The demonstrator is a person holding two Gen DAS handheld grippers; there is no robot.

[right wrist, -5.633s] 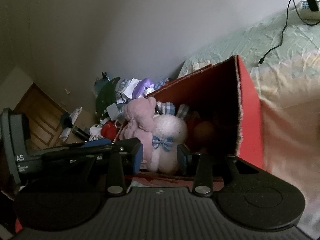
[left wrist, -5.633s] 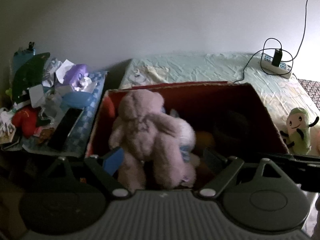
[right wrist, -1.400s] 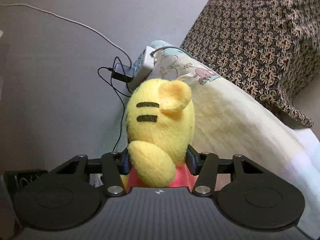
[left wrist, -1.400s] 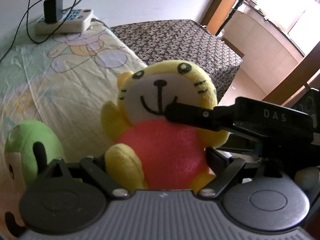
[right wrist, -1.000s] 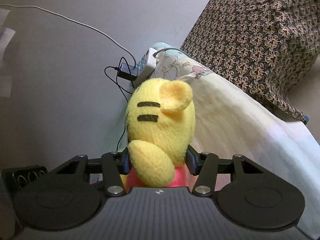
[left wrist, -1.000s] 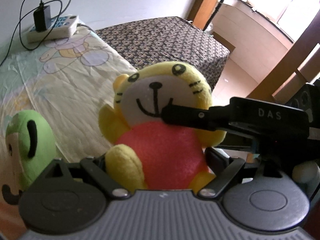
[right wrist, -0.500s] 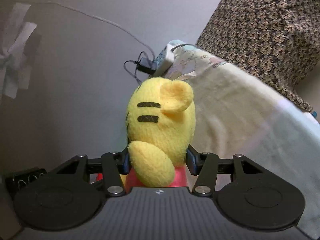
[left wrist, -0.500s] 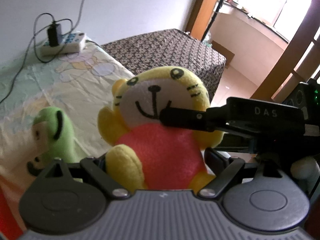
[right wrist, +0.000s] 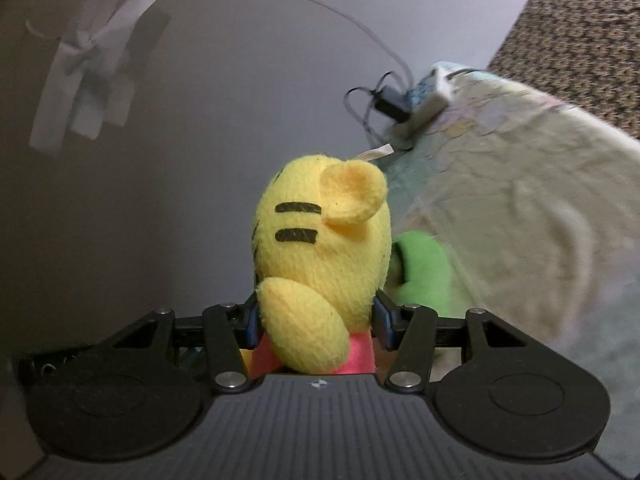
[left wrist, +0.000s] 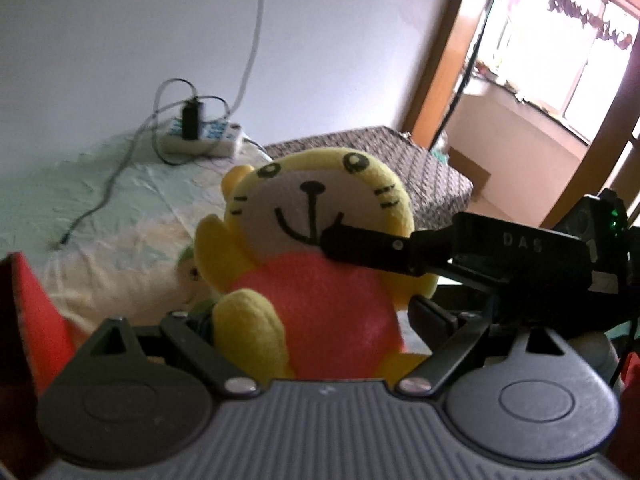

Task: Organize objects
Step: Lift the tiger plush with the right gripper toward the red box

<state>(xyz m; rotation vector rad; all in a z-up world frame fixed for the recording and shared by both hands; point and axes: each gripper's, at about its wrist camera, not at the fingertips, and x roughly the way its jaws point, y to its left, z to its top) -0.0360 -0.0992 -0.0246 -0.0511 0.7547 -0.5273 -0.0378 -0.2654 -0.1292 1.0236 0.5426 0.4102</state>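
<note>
Yellow plush tiger (left wrist: 316,264), soft pile, round head, red belly: pinched at the neck by right tongs (right wrist: 316,320), lower body squeezed between left tongs (left wrist: 312,332). Since a second ago it has risen clear of the bed (left wrist: 120,208); red box (left wrist: 36,312) corner now visible, so likely heading boxward.

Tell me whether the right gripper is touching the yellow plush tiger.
Touching. In the right wrist view, the right gripper has both fingers pressed into the sides of the yellow plush tiger, with no gap.
</note>
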